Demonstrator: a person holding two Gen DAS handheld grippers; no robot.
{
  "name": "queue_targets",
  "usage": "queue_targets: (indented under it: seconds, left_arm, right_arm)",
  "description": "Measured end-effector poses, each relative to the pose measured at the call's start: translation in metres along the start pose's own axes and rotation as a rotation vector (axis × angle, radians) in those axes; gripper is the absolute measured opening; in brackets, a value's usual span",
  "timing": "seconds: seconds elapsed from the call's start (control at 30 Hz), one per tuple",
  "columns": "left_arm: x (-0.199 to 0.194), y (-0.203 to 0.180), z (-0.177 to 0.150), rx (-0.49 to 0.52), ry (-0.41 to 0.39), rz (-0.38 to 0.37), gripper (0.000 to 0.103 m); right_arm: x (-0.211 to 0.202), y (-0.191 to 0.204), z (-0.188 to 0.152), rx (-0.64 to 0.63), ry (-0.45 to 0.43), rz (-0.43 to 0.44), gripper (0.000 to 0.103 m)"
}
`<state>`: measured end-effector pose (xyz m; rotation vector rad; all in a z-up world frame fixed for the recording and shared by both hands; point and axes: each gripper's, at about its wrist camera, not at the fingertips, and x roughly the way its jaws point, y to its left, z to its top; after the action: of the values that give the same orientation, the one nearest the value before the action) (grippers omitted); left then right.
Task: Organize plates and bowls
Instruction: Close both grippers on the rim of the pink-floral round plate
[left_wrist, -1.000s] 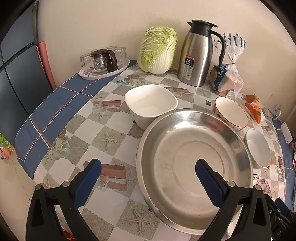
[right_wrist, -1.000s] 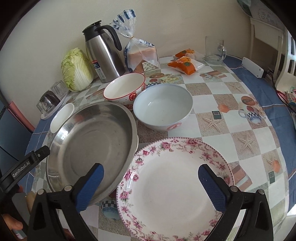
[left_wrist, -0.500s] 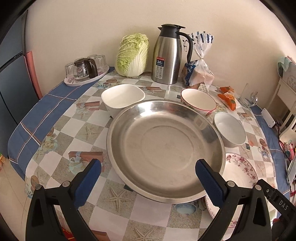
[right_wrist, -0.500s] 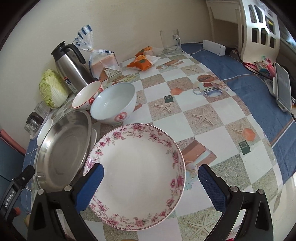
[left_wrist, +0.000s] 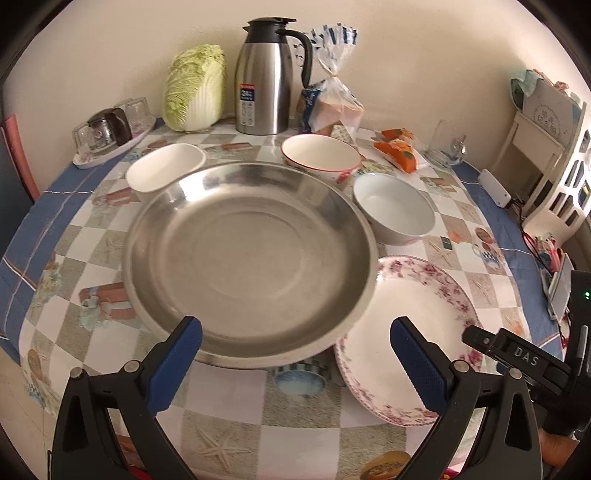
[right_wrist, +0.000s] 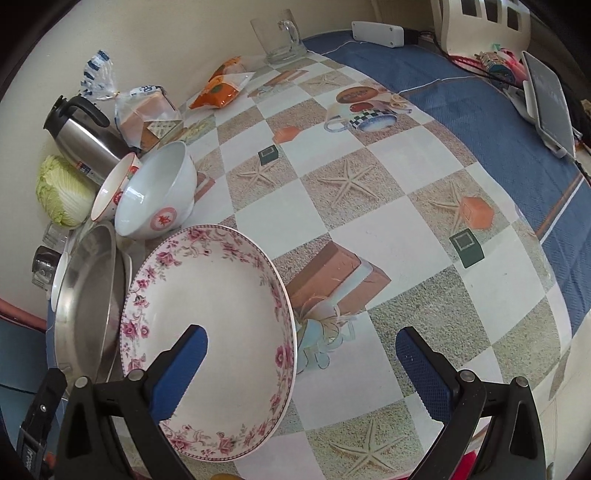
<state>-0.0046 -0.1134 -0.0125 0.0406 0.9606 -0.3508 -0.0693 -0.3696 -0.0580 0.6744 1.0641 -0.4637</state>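
A large steel basin (left_wrist: 247, 258) sits mid-table; it also shows in the right wrist view (right_wrist: 86, 295). A floral-rimmed plate (left_wrist: 410, 328) lies at its right, its edge under the basin's rim; it also shows in the right wrist view (right_wrist: 210, 332). Behind stand a white squarish bowl (left_wrist: 166, 170), a red-rimmed bowl (left_wrist: 319, 155) and a white round bowl (left_wrist: 393, 206), the last also seen from the right wrist (right_wrist: 155, 192). My left gripper (left_wrist: 295, 354) is open over the basin's near rim. My right gripper (right_wrist: 301, 365) is open, its left finger over the plate.
Along the wall stand a cabbage (left_wrist: 195, 88), a steel thermos jug (left_wrist: 264, 77), a bagged loaf (left_wrist: 332, 107), orange snack packets (left_wrist: 397, 147), a glass mug (left_wrist: 445, 147) and a tray of glasses (left_wrist: 110, 136). A tablet (right_wrist: 550, 99) and cables lie at the right table edge.
Both grippers have pulled back and swung right. The left view now takes in the floral plate and round bowl; the right view has turned toward the right side of the table.
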Motion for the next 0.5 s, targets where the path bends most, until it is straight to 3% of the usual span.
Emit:
queue_targets:
  seconds: [0.17,0.5]
  left_arm:
    - [0.014,-0.018,-0.007,0.002,0.062,-0.04,0.102]
    - [0.014,-0.026,-0.009,-0.006,0.084,-0.001,0.102]
  right_arm:
    - [0.0,-0.003,0.006,0.02,0.001,0.024,0.102]
    - [0.007,0.003,0.009,-0.027,0.029,0.072,0.066]
